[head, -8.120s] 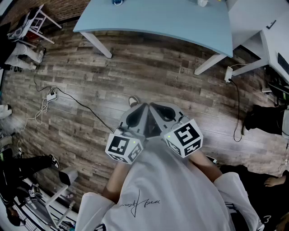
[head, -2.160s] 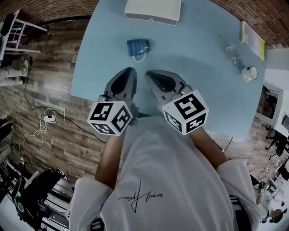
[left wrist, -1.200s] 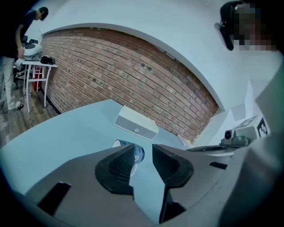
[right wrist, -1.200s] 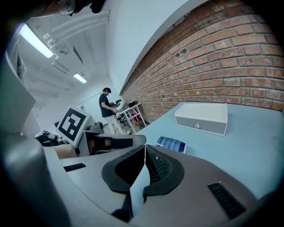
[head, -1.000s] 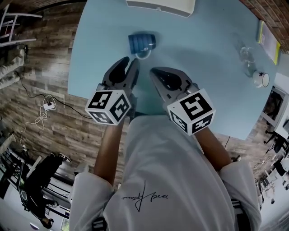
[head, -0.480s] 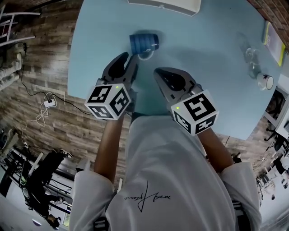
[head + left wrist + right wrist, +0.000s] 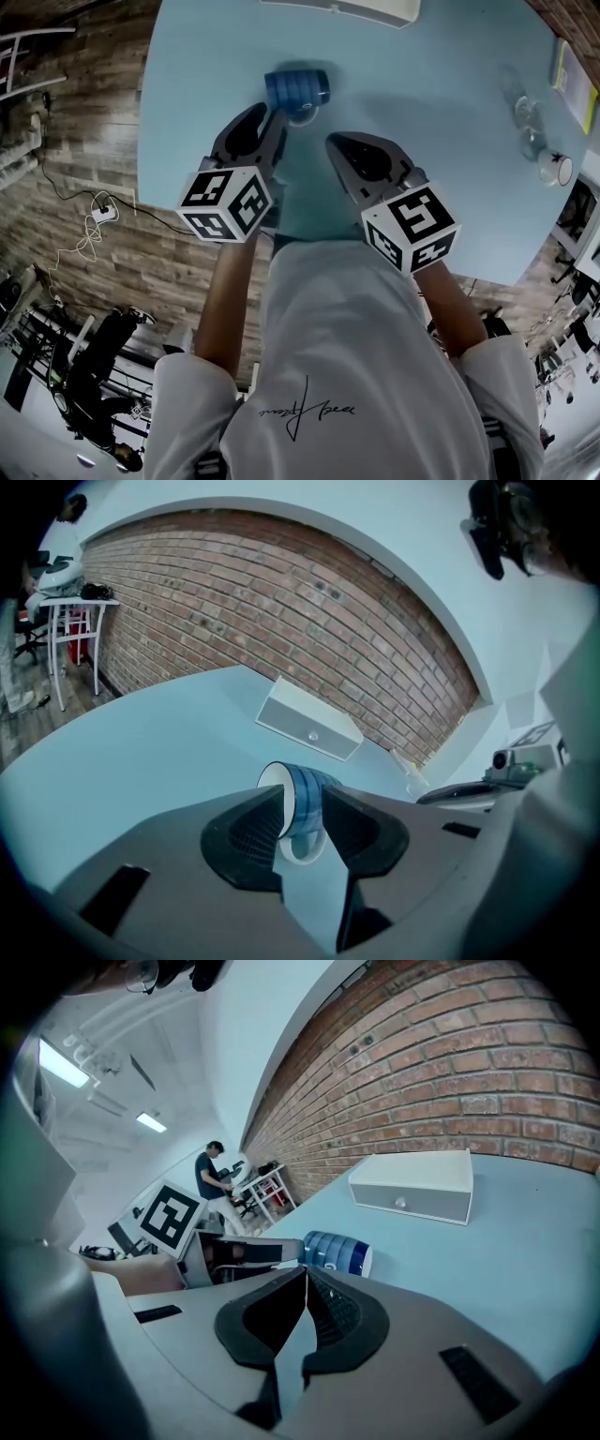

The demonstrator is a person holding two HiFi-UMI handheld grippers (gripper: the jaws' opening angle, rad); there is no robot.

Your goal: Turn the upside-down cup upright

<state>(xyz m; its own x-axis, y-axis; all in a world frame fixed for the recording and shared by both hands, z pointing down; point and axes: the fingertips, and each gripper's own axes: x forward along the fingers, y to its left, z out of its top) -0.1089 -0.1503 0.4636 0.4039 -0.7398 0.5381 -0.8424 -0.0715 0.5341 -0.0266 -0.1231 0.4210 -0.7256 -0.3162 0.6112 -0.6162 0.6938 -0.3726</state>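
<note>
A blue striped cup (image 7: 296, 87) lies on its side on the light blue table (image 7: 422, 141), its handle toward me. My left gripper (image 7: 274, 117) is open, and its tips reach the cup's near side by the handle. In the left gripper view the cup (image 7: 305, 794) shows in the gap just beyond the left gripper (image 7: 302, 810). My right gripper (image 7: 336, 145) hovers to the right of the cup, apart from it and shut on nothing. The right gripper view has the cup (image 7: 337, 1251) ahead of the right gripper (image 7: 305, 1279), with the left gripper (image 7: 239, 1252) beside it.
A white box (image 7: 347, 7) stands at the table's far edge behind the cup. At the far right are a clear glass (image 7: 525, 112) and a small white cup (image 7: 555, 169). The table's near edge lies under my arms, with wood floor (image 7: 75, 187) to the left.
I have come from the open floor up to the table. Over the last second the left gripper has moved forward to the cup's handle side. The cup has not moved.
</note>
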